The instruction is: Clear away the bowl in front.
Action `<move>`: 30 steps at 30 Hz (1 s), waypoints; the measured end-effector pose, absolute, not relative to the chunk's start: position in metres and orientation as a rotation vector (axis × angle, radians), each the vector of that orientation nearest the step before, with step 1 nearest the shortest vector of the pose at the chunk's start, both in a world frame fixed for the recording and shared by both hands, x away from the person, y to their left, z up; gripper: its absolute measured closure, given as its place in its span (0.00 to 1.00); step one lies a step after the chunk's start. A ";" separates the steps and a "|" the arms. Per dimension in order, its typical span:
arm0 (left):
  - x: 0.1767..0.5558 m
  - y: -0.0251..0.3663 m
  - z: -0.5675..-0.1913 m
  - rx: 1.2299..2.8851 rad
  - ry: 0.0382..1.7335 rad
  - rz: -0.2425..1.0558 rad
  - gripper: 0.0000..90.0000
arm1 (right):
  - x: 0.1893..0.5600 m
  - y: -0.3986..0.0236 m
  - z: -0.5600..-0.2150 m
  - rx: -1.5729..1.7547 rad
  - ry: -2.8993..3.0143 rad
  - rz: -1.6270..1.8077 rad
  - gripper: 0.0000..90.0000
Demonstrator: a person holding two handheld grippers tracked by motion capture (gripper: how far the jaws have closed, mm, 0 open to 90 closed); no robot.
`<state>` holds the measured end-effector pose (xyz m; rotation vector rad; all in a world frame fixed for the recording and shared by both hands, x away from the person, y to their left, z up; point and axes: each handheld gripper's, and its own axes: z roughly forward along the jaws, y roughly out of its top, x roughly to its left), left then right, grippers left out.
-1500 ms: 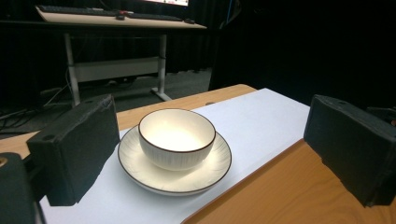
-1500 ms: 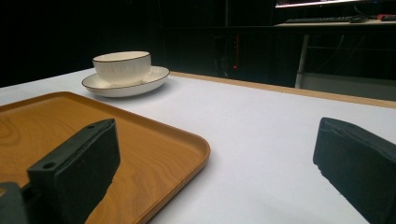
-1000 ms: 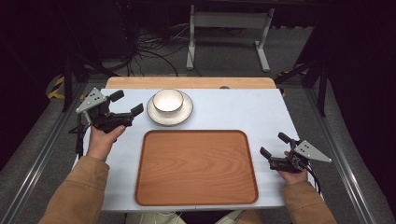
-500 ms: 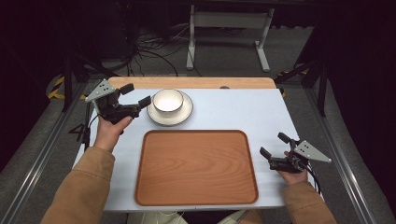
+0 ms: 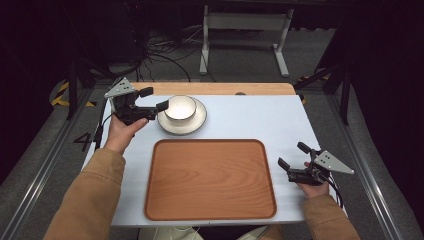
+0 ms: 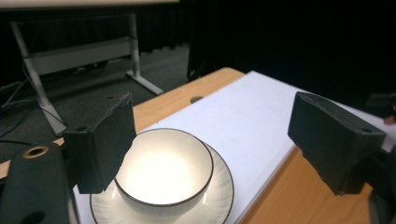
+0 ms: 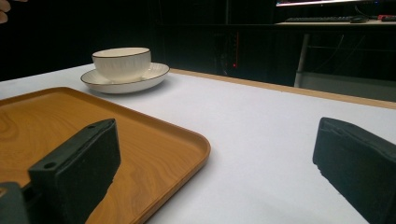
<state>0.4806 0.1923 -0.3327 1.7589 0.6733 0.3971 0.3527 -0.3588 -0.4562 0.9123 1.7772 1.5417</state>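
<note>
Reaching for the bowl: that is the step I judge I am in, with my left hand leading.
Left jaws: apart and holding nothing; in the left gripper view the bowl (image 6: pixel 163 170) sits low between them, one black pad just beside its rim, the other well clear over the tray's edge.
Left gripper (image 5: pixel 154 99): at the far left of the table, its tips just beside the bowl and plate; I cannot tell whether a pad touches the rim yet.
What has changed: a second ago this gripper was lower and farther left, well apart from the bowl; half a second ago it was near; now it is right at the rim. My left arm has moved forward and inward.
What that means: the approach looks nearly done, and the next thing I would need is to set the jaws around the bowl's wall and close.
Bowl (image 5: pixel 180 107): white with a dark rim line, upright, standing on the white plate (image 5: pixel 196 125) at the far side of the table, beyond the tray.
Tray (image 5: pixel 210 180): wooden, nothing on it, in the middle of the white table (image 5: pixel 260 117); a likely place for the bowl, in my judgement.
Right jaws: apart, with nothing between them.
Right gripper (image 5: pixel 291 160): low at the right of the table, just beside the tray's right edge, unmoved over the last second.
Risk: a pad nudging the rim could slide the bowl on the plate.
</note>
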 end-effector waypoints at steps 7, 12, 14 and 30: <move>0.494 0.180 -0.332 1.877 0.623 0.388 0.23 | 0.353 -0.358 -0.456 0.909 1.781 1.537 0.02; 0.504 0.172 -0.334 1.969 0.600 0.385 0.27 | 0.352 -0.357 -0.456 0.901 1.786 1.529 0.02; 0.507 0.169 -0.336 2.017 0.594 0.374 0.27 | 0.352 -0.357 -0.456 0.901 1.786 1.528 0.02; 0.532 0.143 -0.362 2.274 0.602 0.353 0.29 | 0.353 -0.357 -0.456 0.894 1.791 1.521 0.02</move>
